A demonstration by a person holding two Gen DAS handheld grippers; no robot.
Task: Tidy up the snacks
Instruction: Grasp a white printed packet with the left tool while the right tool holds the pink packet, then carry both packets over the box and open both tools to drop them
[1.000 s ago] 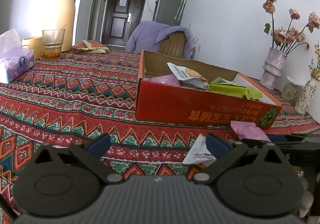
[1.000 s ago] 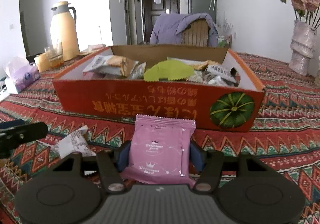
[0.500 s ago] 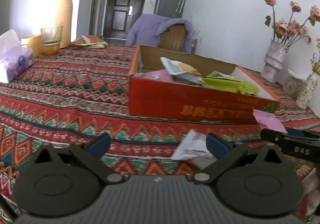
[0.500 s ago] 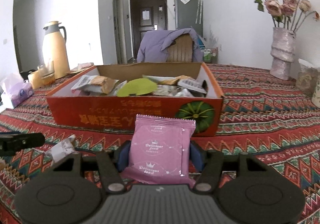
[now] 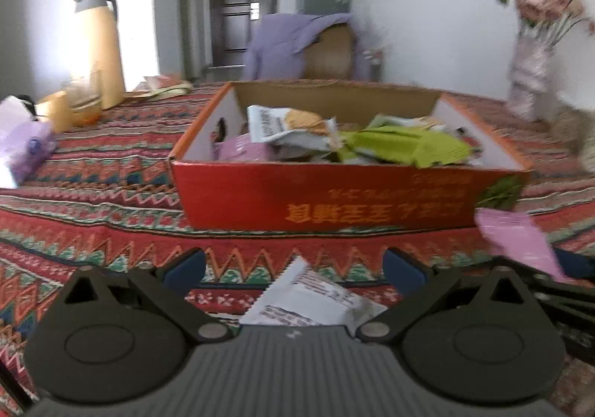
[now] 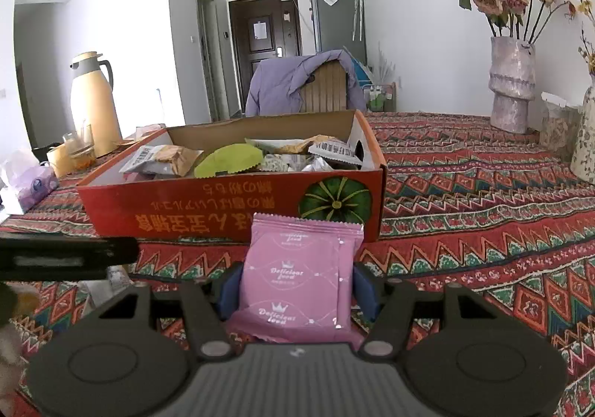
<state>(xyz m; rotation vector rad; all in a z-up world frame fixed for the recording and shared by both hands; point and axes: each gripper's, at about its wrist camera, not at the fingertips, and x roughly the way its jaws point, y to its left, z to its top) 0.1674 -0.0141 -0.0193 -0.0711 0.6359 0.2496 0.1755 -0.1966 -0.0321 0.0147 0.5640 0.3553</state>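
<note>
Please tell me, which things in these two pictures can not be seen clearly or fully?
- White snack packet, left wrist view: its near end is hidden behind the open left gripper; print blurred.
- Pink packet, right wrist view: its sides are covered by the right gripper pads clamping it.
- Red box: snacks at the bottom are buried under the green packet.
- Vase, left wrist view: motion-blurred, flowers cut by the edge.

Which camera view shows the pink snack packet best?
The right wrist view. There the pink snack packet stands upright and sharp between the right gripper's fingers, its printed front fully readable. In the left wrist view the packet is only a blurred pink shape near the right edge, in front of the red box.
</note>
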